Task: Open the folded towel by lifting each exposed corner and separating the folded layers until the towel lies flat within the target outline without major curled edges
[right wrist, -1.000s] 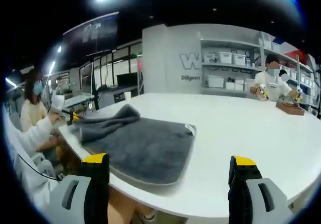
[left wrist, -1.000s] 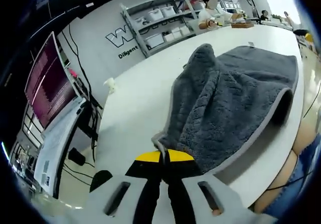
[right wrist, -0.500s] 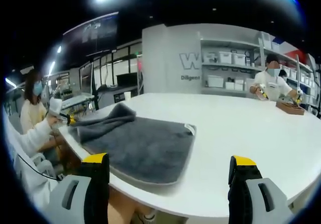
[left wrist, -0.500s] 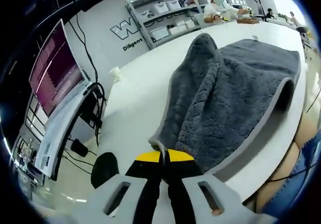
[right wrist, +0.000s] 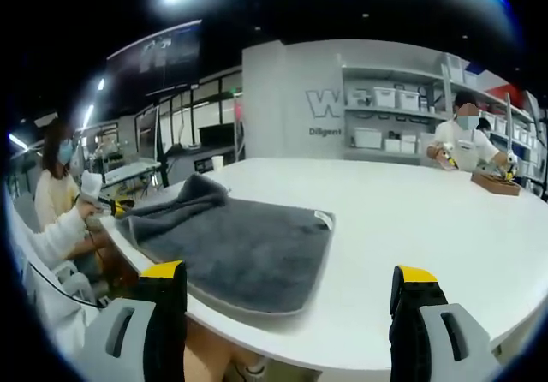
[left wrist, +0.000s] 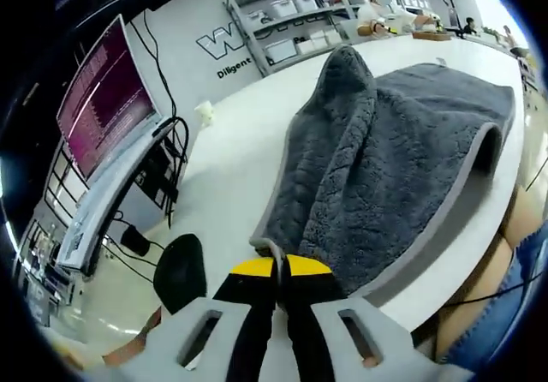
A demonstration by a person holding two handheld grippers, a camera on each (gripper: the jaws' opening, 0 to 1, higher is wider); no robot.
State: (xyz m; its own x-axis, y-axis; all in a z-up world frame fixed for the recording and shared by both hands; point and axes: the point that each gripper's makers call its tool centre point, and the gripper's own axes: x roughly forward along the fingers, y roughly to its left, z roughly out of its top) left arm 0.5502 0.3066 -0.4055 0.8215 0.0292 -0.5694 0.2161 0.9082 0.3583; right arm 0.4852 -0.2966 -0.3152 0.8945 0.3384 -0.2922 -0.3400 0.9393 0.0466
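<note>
A grey fleece towel (left wrist: 385, 168) with a pale grey border lies on the white table (left wrist: 227, 168), its top layer pulled up into a ridge. My left gripper (left wrist: 276, 266) is shut on the towel's near corner, at the table's edge. In the right gripper view the same towel (right wrist: 235, 245) lies at the table's near left, its left side bunched and raised. The left gripper (right wrist: 111, 206) shows there small, held in a hand at the towel's far left corner. My right gripper (right wrist: 287, 301) stands open, back from the table's near edge, nothing between its fingers.
A monitor (left wrist: 103, 99) with cables stands left of the table. Shelves with white bins (right wrist: 385, 121) line the back wall. A person (right wrist: 467, 138) works at the far right end beside a wooden block (right wrist: 495, 182). Bare white table (right wrist: 428, 228) spreads right of the towel.
My left gripper has drawn the held corner further out and away from the towel's middle, stretching the raised ridge lower. The right gripper has stayed still and open.
</note>
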